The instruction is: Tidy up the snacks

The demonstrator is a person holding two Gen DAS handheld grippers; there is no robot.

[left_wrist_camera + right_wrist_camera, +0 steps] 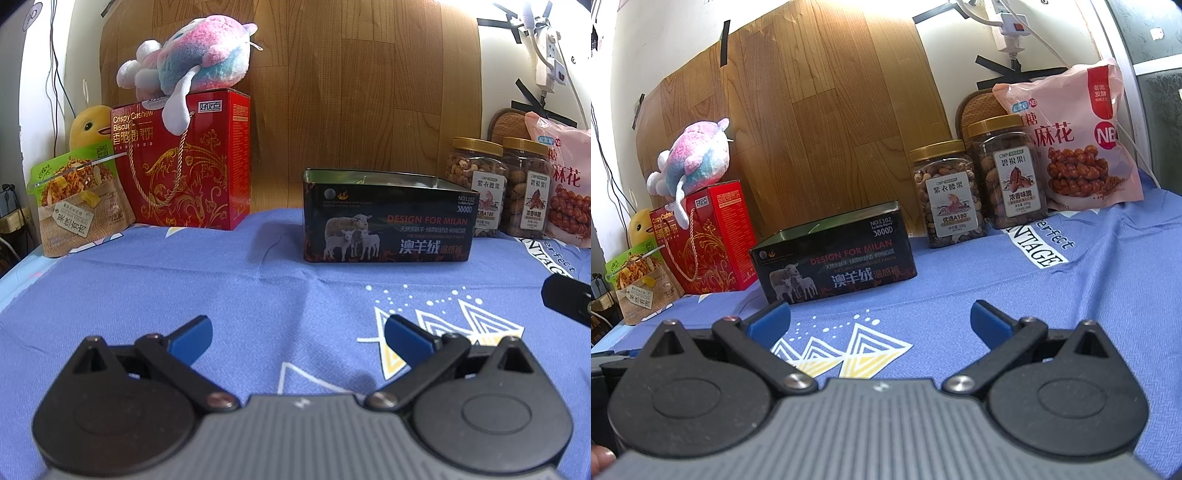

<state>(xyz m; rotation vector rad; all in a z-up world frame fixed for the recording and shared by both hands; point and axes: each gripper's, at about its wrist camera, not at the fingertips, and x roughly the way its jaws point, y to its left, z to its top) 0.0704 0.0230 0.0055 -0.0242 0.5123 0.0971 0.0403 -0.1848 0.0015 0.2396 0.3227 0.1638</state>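
Open black tin (388, 218) at 12 o'clock, two nut jars (975, 188) at 1; both grippers, left (298, 339) and right (881, 325), hover low, jaws spread, empty.

— What's ahead of you?
— Your right gripper (881, 325), jaws apart, hovers over blue cloth (960, 280). Beyond: an open tin (834, 254), two jars (945, 192) beside a pink bag (1071, 136).
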